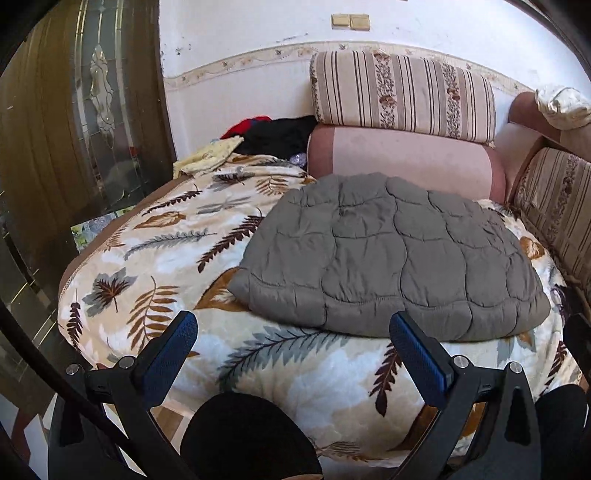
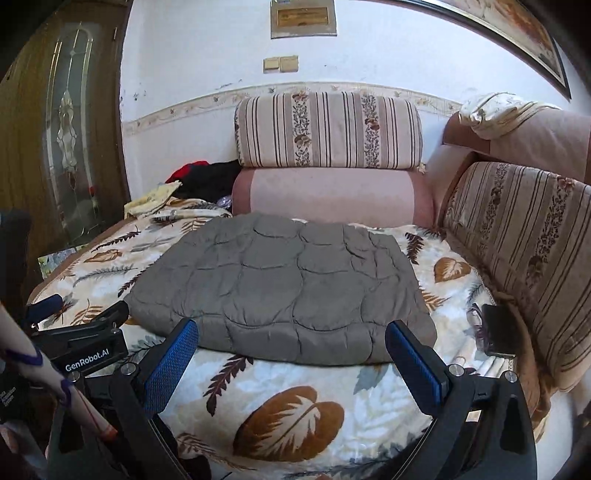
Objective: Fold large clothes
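Here, one folded grey quilted garment (image 1: 391, 254) lies flat at the centre of both frames, a padded rectangle on a leaf-patterned blanket (image 1: 155, 258) that covers the seat of a corner sofa. Two grippers are in view. The left gripper (image 1: 293, 330) holds its two blue-padded fingers wide apart at the bottom of its own frame, empty, just short of the garment's near edge. The right gripper (image 2: 291, 334) is likewise spread and empty, its fingertips overlapping the near edge in the picture; whether they touch it cannot be told. In the right wrist view the left gripper's black body shows at lower left, beside a sleeve.

Two striped floral cushions can be counted: one (image 2: 328, 129) on a pink bolster (image 2: 328, 195) at upper centre, another (image 2: 524, 251) along the right side. A small pile of clothes (image 1: 258, 136), red, black and pale yellow, sits at upper left of centre, well apart from the garment.

Bare blanket lies open to the left of the garment and in front of it; its far edge lies near the bolster. A dark flat object (image 2: 498, 330) rests at the right, near the striped cushion.

Behind stands a white wall with a patterned border strip, two wall switches (image 1: 351, 21) at the top, and a dark wooden door with decorative glass (image 1: 99, 92) on the left.
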A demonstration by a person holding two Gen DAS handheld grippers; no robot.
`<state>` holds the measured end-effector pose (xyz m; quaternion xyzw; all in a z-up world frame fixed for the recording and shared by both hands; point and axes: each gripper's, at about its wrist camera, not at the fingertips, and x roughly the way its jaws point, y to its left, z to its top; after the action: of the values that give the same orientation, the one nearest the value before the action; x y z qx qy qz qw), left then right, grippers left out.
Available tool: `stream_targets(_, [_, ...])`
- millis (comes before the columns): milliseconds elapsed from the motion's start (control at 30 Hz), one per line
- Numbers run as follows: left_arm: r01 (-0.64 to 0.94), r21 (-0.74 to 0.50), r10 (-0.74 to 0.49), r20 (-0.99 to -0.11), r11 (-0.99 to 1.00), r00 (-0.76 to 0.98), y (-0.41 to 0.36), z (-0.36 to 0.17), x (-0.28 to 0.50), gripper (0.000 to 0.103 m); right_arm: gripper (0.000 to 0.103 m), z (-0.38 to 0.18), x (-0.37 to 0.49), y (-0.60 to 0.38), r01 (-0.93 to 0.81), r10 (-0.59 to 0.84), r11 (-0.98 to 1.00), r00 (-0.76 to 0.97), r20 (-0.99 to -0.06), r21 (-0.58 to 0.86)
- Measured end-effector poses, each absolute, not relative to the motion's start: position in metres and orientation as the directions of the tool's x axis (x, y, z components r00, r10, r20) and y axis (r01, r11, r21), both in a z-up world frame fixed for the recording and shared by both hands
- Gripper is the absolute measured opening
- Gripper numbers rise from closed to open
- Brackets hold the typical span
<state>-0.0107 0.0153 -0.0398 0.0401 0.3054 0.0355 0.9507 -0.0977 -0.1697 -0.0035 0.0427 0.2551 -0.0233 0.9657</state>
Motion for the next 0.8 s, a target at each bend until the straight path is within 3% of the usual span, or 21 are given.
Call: stream_targets(800, [-0.044, 0.118, 0.106, -0.59, 0.992, 0.8, 0.0109, -0.0482, -0.006, 0.103, 0.103, -0.0137, -0.0893, -0.1749, 0.066, -0.007, 0.993, 0.85, -0.527, 0.094])
